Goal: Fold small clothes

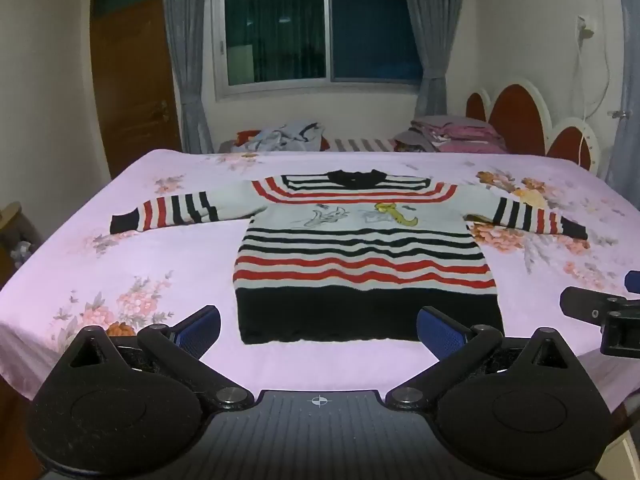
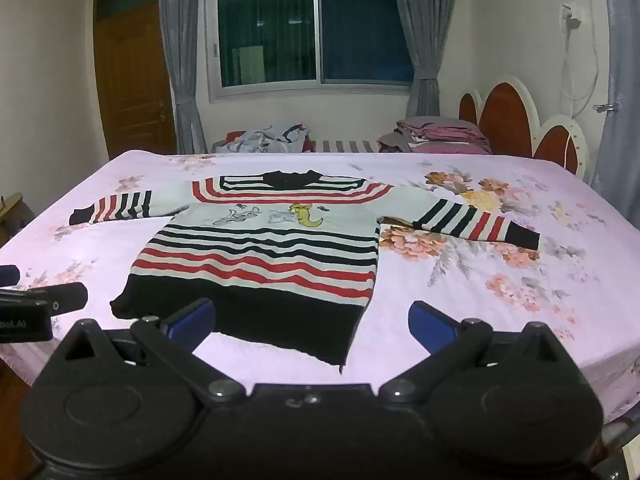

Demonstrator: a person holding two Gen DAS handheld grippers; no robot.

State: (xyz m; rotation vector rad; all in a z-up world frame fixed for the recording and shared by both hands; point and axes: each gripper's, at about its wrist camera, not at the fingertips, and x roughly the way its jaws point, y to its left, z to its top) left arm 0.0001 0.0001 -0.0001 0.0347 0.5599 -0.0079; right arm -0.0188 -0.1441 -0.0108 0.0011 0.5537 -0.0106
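Note:
A small striped sweater [image 1: 360, 248], white with red and black stripes, a black hem and a cartoon print, lies flat on the pink floral bedsheet [image 1: 160, 264] with both sleeves spread out. It also shows in the right wrist view [image 2: 260, 256]. My left gripper [image 1: 318, 330] is open and empty, just short of the black hem. My right gripper [image 2: 310, 326] is open and empty, near the hem's right corner. The right gripper's side shows at the right edge of the left wrist view [image 1: 600, 316]; the left gripper shows at the left edge of the right wrist view [image 2: 40, 304].
A heap of loose clothes [image 1: 284, 136] and a stack of folded pink bedding [image 1: 460, 134] lie beyond the bed's far edge. A red and white headboard [image 1: 528, 120] stands at the right. A wooden door [image 1: 128, 80] and a curtained window [image 1: 316, 32] are behind.

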